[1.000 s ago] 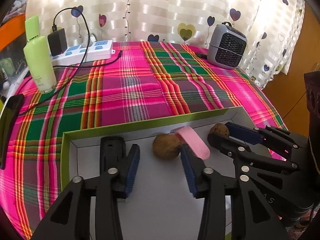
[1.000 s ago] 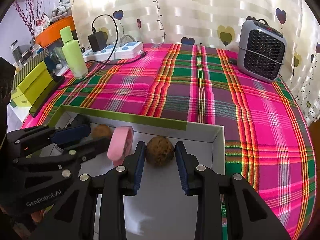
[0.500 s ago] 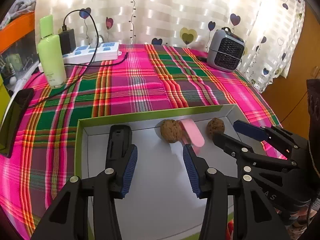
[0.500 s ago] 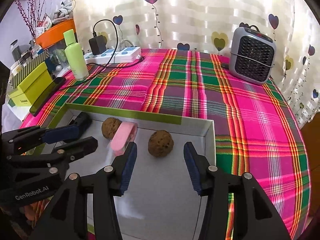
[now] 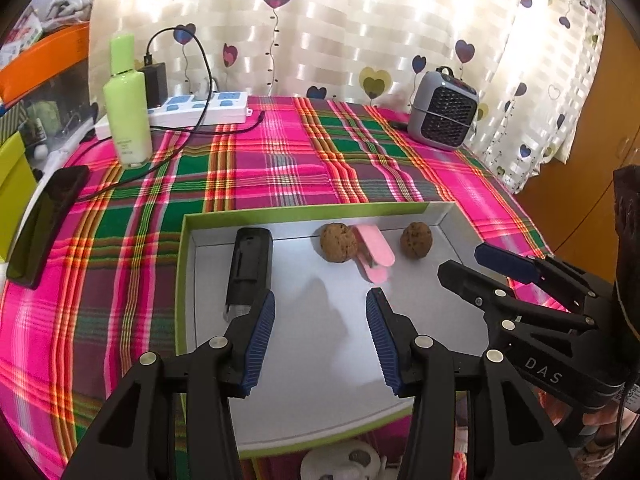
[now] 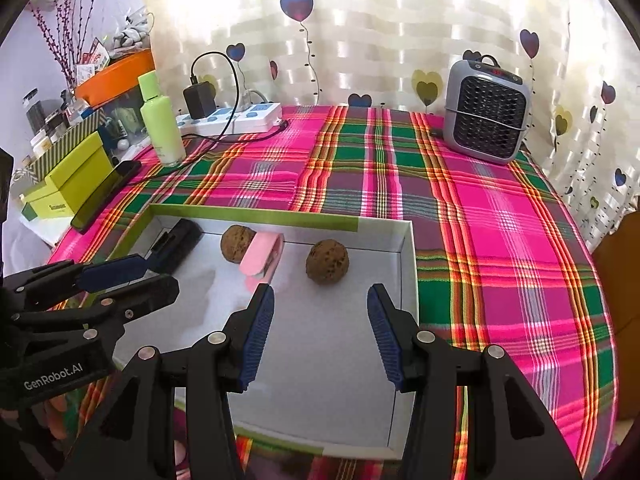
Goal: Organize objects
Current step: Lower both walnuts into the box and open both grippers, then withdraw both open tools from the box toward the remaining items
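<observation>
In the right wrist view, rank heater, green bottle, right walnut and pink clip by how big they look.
Largest to smallest:
1. heater
2. green bottle
3. pink clip and right walnut: too alike to rank, and both sit nearer the camera.

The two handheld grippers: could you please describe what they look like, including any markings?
Both are matte black plastic frames with silver rivets and two fingers lined with ribbed blue pads. The left gripper shows white "GenRobot.AI" lettering on its side in the right wrist view; the right gripper shows "DAS" in the left wrist view. No sleeves are visible.
</observation>
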Demonstrator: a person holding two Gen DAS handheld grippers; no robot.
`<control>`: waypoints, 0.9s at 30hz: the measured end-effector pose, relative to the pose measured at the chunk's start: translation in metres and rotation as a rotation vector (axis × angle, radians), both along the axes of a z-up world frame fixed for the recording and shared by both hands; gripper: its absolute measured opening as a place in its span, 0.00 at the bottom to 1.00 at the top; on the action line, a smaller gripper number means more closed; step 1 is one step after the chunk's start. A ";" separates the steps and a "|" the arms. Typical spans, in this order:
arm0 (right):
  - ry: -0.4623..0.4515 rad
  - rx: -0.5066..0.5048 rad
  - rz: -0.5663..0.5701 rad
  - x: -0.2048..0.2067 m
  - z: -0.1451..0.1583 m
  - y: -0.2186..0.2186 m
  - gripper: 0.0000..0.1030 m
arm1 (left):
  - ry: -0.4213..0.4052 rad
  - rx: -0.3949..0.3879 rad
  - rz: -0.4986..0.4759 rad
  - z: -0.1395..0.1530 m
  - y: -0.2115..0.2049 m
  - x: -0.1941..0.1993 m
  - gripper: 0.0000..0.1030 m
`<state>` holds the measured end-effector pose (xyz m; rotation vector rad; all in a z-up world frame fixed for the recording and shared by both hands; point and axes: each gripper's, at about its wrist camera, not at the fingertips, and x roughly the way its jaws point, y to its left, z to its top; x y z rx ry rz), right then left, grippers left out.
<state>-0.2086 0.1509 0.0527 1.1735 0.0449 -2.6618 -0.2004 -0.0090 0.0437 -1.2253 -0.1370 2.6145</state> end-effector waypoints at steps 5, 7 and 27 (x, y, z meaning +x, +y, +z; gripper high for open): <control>0.025 0.009 0.019 0.021 0.006 0.001 0.48 | 0.023 -0.003 0.008 0.005 -0.007 0.018 0.45; 0.031 0.007 0.019 0.029 0.008 0.002 0.48 | 0.020 -0.001 0.012 0.004 -0.010 0.025 0.45; 0.046 -0.021 0.018 0.086 0.007 0.000 0.48 | 0.038 0.013 0.001 0.006 -0.015 0.080 0.45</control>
